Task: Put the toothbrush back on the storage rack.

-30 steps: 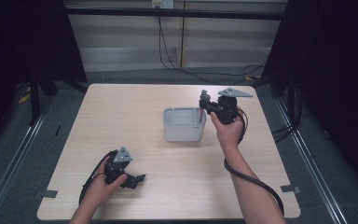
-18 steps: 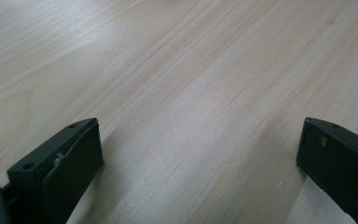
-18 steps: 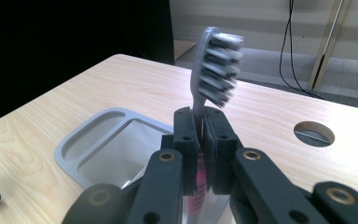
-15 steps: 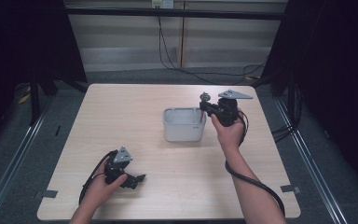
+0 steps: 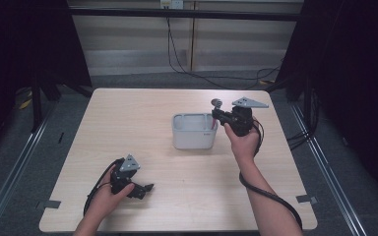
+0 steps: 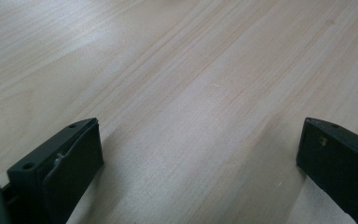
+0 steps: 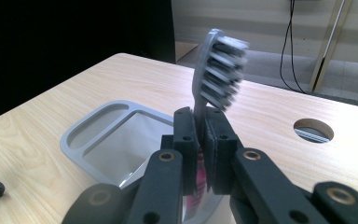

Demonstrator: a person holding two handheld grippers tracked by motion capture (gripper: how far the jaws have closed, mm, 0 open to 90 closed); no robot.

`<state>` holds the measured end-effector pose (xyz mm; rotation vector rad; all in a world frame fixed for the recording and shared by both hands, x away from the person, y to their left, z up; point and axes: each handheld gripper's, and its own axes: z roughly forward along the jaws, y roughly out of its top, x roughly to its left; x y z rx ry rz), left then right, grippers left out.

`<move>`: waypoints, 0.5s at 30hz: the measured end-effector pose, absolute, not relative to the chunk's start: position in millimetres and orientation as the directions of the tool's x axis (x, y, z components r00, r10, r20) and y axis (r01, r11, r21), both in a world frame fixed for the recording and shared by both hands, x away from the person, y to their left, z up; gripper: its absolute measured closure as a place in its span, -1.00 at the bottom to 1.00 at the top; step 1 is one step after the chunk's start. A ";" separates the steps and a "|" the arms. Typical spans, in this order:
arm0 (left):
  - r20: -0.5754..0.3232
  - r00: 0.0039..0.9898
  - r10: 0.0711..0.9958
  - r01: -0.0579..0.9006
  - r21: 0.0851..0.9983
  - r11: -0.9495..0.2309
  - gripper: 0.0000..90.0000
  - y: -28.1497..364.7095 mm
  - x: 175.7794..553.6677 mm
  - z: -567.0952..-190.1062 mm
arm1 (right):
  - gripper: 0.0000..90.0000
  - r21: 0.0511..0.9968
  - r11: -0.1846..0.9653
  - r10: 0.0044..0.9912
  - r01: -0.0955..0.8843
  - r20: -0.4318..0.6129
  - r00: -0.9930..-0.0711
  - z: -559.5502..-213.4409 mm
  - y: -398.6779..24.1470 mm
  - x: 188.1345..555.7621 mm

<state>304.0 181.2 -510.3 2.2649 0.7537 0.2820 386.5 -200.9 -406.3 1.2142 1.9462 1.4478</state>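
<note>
**Spotter:** Toothbrush (image 7: 216,70) sits clamped by its neck in your right gripper (image 7: 201,135), head up, handle hanging down at the near edge of the grey container (image 7: 98,135).

**Operator:** So which step is this?

**Spotter:** Looks like placing it in the holder. You're poised over the right rim (image 5: 211,129); next you'd lower the pink handle end into a compartment, then let go.

**Operator:** And my left?

**Spotter:** Your left gripper (image 6: 200,154) rests spread wide on the table (image 5: 142,113), holding nothing, well apart from the container.

**Operator:** Any labels?

**Spotter:** A faint mark on the container's front is too small to read.
</note>
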 end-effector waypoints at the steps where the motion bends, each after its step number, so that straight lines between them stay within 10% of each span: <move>1: -0.019 0.805 0.593 0.435 0.698 -0.568 -1.00 181.2 304.0 -510.3 | 0.87 0.917 0.072 0.836 0.393 0.159 -0.525 -406.7 -201.0 386.0; 15: -0.019 0.805 0.593 0.435 0.698 -0.569 -1.00 181.2 304.0 -510.3 | 0.87 0.919 0.069 0.833 0.388 0.160 -0.529 -413.3 -201.7 382.0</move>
